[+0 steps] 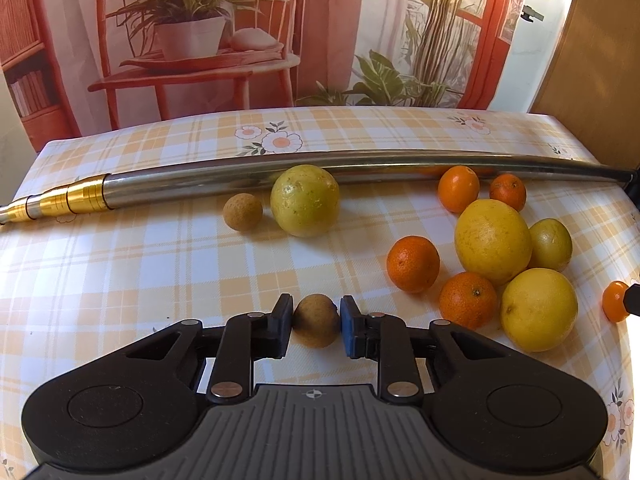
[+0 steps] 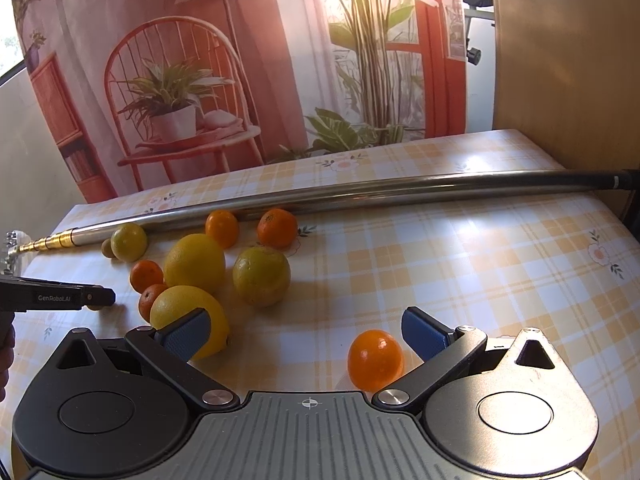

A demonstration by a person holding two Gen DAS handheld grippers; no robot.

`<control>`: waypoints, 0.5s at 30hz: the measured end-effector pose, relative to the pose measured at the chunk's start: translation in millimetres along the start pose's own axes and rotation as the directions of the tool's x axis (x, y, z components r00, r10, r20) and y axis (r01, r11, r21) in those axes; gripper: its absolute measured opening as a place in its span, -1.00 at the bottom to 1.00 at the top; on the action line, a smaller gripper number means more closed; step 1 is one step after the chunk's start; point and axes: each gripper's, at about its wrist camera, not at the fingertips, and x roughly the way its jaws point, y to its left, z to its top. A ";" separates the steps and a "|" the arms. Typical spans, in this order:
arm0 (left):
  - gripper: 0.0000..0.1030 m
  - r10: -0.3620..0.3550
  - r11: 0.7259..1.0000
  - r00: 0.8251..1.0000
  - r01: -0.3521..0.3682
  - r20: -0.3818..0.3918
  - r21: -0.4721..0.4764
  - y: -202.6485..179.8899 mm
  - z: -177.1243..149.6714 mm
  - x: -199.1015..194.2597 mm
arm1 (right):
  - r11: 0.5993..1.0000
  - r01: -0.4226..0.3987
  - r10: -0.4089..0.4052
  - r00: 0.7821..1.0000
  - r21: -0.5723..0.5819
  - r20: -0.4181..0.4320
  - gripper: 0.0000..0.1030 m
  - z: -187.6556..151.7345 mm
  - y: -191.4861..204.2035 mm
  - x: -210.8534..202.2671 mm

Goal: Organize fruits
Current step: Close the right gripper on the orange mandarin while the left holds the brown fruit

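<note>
Pinching a small brown fruit (image 1: 315, 321) between their blue pads, the left tongs (image 1: 315, 322) sit low over the counter (image 1: 120, 272), which is covered with a yellow and white checked cloth printed with flowers. Ahead of them a second small brown fruit (image 1: 243, 211) lies just beside a yellow-green citrus (image 1: 305, 201), both close against a long steel pole (image 1: 320, 168) that lies across the counter's far side, its left end ringed with gold bands. To the right is a loose cluster: five yellow and orange fruits bunched together, some touching, namely a large yellow citrus (image 1: 493, 236), a second yellow citrus (image 1: 539, 309), a smaller yellow-green one (image 1: 551, 244) and two tangerines (image 1: 413, 263) (image 1: 468, 300), with two more tangerines (image 1: 458, 188) (image 1: 508, 191) lying farther back near the pole. In the right wrist view, the right tongs (image 2: 307, 332) are spread wide and grip nothing. A glossy orange fruit (image 2: 375, 359) rests on the counter between their fingers, nearer the right blue pad (image 2: 423, 333), and whether it touches that pad cannot be told. The left pad (image 2: 188, 334) stands in front of a yellow citrus (image 2: 180, 308). The left tongs (image 2: 100, 298) show at the left edge of this view. A printed backdrop (image 1: 200, 40) of a red chair and potted plants hangs behind the counter.
</note>
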 end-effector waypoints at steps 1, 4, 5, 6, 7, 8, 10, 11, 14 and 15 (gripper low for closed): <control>-0.48 0.004 1.000 1.000 -0.004 0.005 -0.002 0.3 -1.7 -3.5 | 1.000 0.000 0.000 1.000 0.003 -0.003 0.97 -0.9 0.1 0.3; -0.48 -0.002 1.000 1.000 0.002 0.016 -0.017 1.7 -4.2 -12.3 | 1.000 0.003 -0.003 1.000 0.009 -0.008 0.97 -4.0 -0.9 1.1; -0.48 -0.007 1.000 1.000 0.008 0.021 -0.024 2.4 -5.0 -16.0 | 1.000 0.004 -0.004 1.000 0.012 -0.009 0.97 -5.0 -1.0 1.5; -0.48 -0.009 1.000 1.000 0.010 0.028 -0.028 2.6 -5.8 -19.8 | 1.000 0.005 -0.005 1.000 0.014 -0.010 0.97 -5.8 -1.3 1.9; -0.48 -0.010 0.999 0.999 0.011 0.035 -0.030 2.5 -6.8 -24.0 | 1.000 0.009 -0.009 1.000 0.015 -0.010 0.95 -7.0 -2.8 2.4; -0.48 -0.009 1.000 0.999 0.010 0.043 -0.030 1.8 -8.3 -28.8 | 1.000 0.016 -0.016 1.000 0.008 -0.008 0.88 -8.0 -3.0 3.2; -0.48 -0.009 1.000 0.998 0.010 0.060 -0.026 -0.9 -10.5 -37.6 | 0.999 0.035 -0.035 0.999 -0.028 0.006 0.82 -11.8 -1.7 5.0; -0.48 -0.012 1.000 0.998 0.013 0.069 -0.026 -2.3 -12.5 -42.3 | 0.998 0.044 -0.042 0.999 -0.050 0.025 0.76 -14.6 -1.3 5.1; -0.48 -0.026 0.999 0.996 0.029 0.091 -0.032 -7.5 -19.4 -55.0 | 0.996 0.054 -0.049 0.996 -0.068 0.078 0.57 -21.0 -7.1 6.4; -0.48 -0.028 0.999 0.995 0.031 0.095 -0.030 -9.6 -22.0 -58.0 | 0.997 0.059 -0.053 0.994 -0.059 0.092 0.51 -22.9 -10.9 6.9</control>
